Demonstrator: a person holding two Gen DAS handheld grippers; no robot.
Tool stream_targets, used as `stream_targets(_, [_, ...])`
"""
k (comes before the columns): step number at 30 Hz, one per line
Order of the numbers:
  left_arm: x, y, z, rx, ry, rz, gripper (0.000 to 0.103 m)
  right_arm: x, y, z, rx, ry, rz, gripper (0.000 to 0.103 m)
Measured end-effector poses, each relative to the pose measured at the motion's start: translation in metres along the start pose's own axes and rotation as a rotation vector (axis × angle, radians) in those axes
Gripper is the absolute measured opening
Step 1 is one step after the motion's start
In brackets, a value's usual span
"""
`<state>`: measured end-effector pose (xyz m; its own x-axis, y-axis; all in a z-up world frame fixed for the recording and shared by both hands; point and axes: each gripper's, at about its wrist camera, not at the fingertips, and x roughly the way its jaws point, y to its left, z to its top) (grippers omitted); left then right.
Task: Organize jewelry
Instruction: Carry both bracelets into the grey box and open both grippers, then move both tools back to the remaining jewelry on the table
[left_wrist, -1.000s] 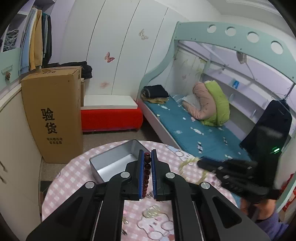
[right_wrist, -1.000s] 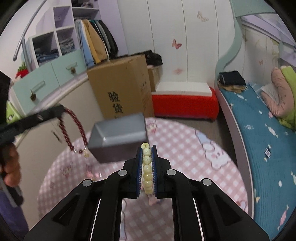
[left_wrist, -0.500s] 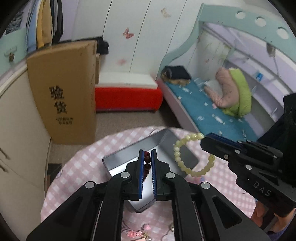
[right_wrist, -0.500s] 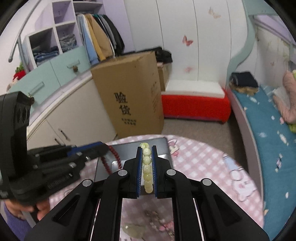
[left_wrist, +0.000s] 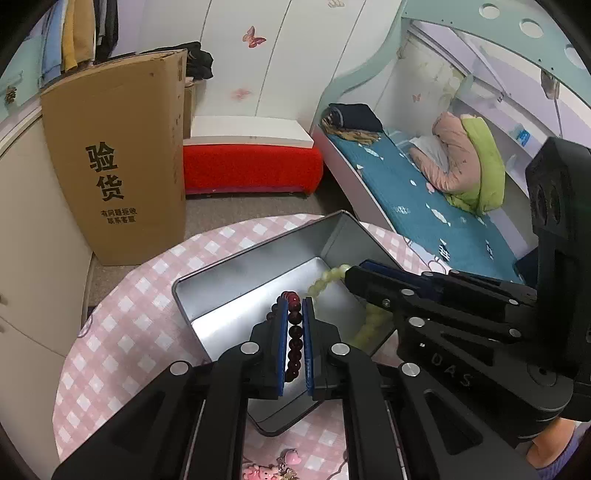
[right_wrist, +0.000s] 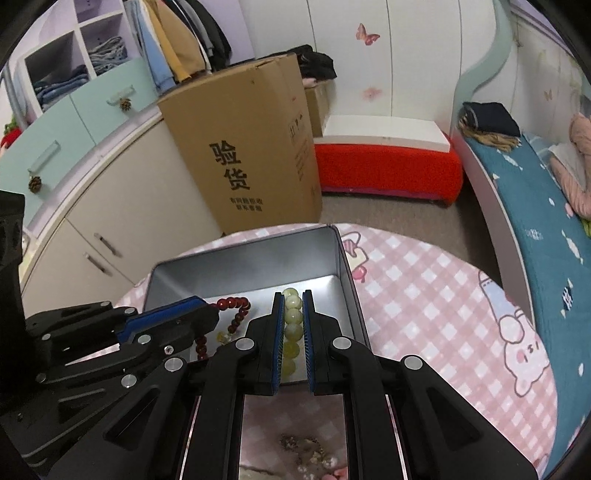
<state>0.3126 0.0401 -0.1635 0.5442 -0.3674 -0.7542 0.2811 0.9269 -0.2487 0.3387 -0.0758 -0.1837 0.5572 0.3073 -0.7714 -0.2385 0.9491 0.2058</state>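
Note:
An open silver tin box (left_wrist: 255, 280) (right_wrist: 240, 269) lies on the round pink checked table (left_wrist: 122, 332). My left gripper (left_wrist: 294, 306) is shut on a dark red bead bracelet (left_wrist: 293, 339), held over the box's inside; the bracelet also shows in the right wrist view (right_wrist: 232, 314). My right gripper (right_wrist: 293, 301) is shut on a pale green bead bracelet (right_wrist: 291, 325), also over the box, and it shows in the left wrist view (left_wrist: 332, 277). The two grippers are side by side, left of right.
Small pink charms (left_wrist: 273, 469) and a pale trinket (right_wrist: 310, 450) lie on the table at the near edge. A tall cardboard box (left_wrist: 118, 155) stands on the floor behind the table. A red bench (left_wrist: 251, 166) and a bed (left_wrist: 424, 206) lie beyond.
Both grippers have come down and forward over the tin box, each still holding its bracelet. The bracelets now hang inside the box rather than above the table.

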Motion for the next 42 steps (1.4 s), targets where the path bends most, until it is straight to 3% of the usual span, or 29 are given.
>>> stream_targets(11, [0.005,-0.007,-0.005,-0.003,0.03,0.008,0.008,-0.001,-0.002,-0.006,0.007,0.008,-0.012,0.012])
stream_targets(12, [0.004,-0.007,-0.004,-0.007,0.028,0.009,0.011,-0.003,-0.003,-0.007,0.01,0.002,-0.014,0.013])
stream_targets(14, [-0.002,-0.005,-0.004,-0.023,0.01,0.01,0.031,-0.01,-0.007,-0.009,0.021,-0.009,-0.022,0.014])
stream_targets(15, [-0.007,-0.004,-0.004,-0.031,-0.007,0.013,0.035,-0.017,-0.009,-0.009,0.032,-0.026,-0.021,0.017])
stream_targets(17, [-0.017,-0.001,-0.006,-0.046,-0.036,0.003,0.044,-0.031,-0.014,-0.01,0.046,-0.056,-0.012,0.039])
stream_targets(19, [-0.031,0.002,-0.007,-0.069,-0.069,0.002,0.055,-0.045,-0.017,-0.012,0.05,-0.085,-0.016,0.054])
stream_targets(24, [-0.078,-0.001,-0.018,-0.078,-0.178,0.013,0.058,-0.09,-0.019,-0.023,0.037,-0.165,0.004,0.058])
stream_targets(28, [-0.115,-0.012,-0.042,-0.048,-0.277,0.087,0.066,-0.122,-0.02,-0.041,0.027,-0.219,0.004,0.062])
stream_targets(31, [-0.127,-0.016,-0.063,-0.019,-0.302,0.154,0.067,-0.138,-0.023,-0.059,0.02,-0.237,-0.018,0.063])
stream_targets(35, [-0.119,-0.018,-0.099,-0.011,-0.249,0.216,0.067,-0.141,-0.029,-0.091,0.035,-0.22,-0.055,0.064])
stream_targets(42, [-0.081,-0.014,-0.136,-0.044,-0.115,0.215,0.065,-0.118,-0.035,-0.135,0.063,-0.133,-0.084,0.064])
